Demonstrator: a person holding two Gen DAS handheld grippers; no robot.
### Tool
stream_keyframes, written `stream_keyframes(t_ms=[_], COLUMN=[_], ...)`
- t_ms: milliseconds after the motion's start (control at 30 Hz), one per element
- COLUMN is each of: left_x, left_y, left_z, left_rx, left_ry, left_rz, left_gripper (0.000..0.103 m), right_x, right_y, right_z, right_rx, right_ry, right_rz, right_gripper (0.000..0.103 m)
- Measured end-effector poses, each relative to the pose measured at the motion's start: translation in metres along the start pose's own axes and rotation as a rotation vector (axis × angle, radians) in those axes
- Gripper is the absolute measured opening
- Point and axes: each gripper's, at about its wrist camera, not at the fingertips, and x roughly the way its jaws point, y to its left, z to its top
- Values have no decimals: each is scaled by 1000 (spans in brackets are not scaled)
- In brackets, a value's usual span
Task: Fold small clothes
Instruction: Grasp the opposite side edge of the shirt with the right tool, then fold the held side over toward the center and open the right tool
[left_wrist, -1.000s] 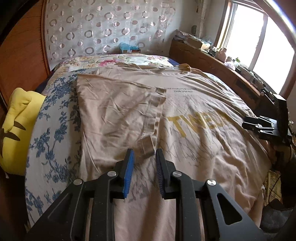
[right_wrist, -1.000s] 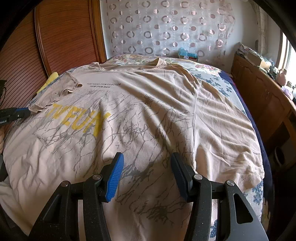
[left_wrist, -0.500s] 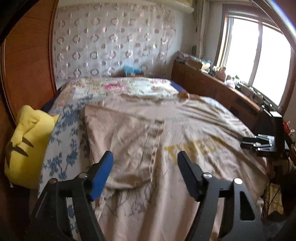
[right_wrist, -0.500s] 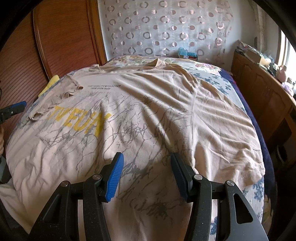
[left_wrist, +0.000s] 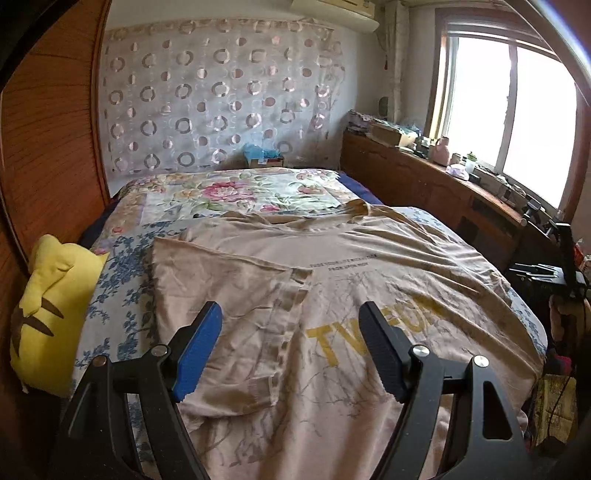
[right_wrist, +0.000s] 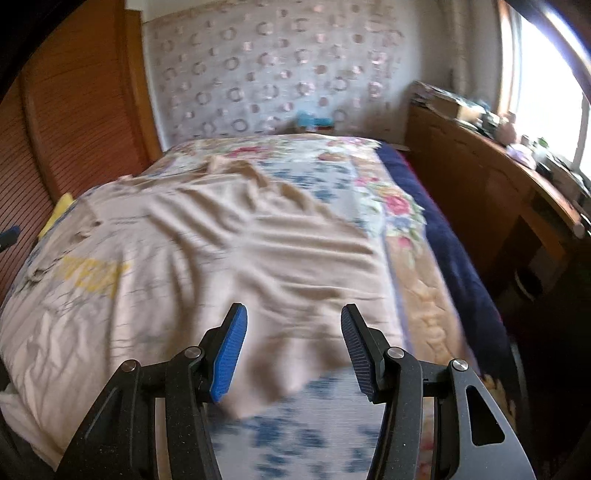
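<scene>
1. A big tan shirt (left_wrist: 369, 288) lies spread out on the bed (left_wrist: 122, 280). It has yellow letters on its front.
2. One sleeve (left_wrist: 229, 295) is folded in over the shirt's left part.
3. The left tongs (left_wrist: 290, 350) are wide apart with nothing in them. They hang above the folded sleeve.
4. The right tongs (right_wrist: 291, 347) are wide apart too, with nothing in them. They hang over the shirt's right edge, and this picture is blurry.
5. A yellow pillow (left_wrist: 48, 317) sits at the bed's left side.
</scene>
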Motion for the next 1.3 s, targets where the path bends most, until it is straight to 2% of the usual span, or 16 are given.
stream_keyframes(t_ms=[200, 467, 600, 667, 733, 800, 833, 867, 933, 1100, 1300], left_x=[2, 5, 6, 6, 6, 6, 6, 6, 6, 7, 5], left_y=[-9, -12, -11, -11, -11, -11, -11, -11, -11, -8, -9], left_z=[-6, -17, -20, -21, -22, -22, -23, -24, -25, -29, -30], left_rx=[4, 4, -4, -5, -6, -6, -6, -5, -6, -21, -22], left_ry=[13, 33, 42, 44, 44, 45, 47, 49, 54, 63, 58], left_rz=[1, -16, -19, -16, -16, -14, -12, -10, -7, -5, 2], left_gripper=[77, 77, 77, 77, 77, 77, 77, 77, 77, 77, 77], right_x=[13, 33, 35, 33, 32, 33, 34, 36, 35, 19, -13], right_y=[-27, -37, -42, -40, -38, -35, -32, -29, -24, -5, 46], right_z=[-2, -1, -2, -5, -4, -2, -2, -2, 0, 18, 46], right_rx=[65, 110, 84, 65, 46, 24, 8, -10, -44, -65, -126], right_ry=[39, 70, 77, 73, 68, 67, 69, 72, 70, -12, -136], right_rz=[-27, 31, 23, 10, -19, -44, -46, -43, -69, -37, 85], right_gripper=[55, 54, 41, 41, 32, 15, 10, 5, 4, 4, 4])
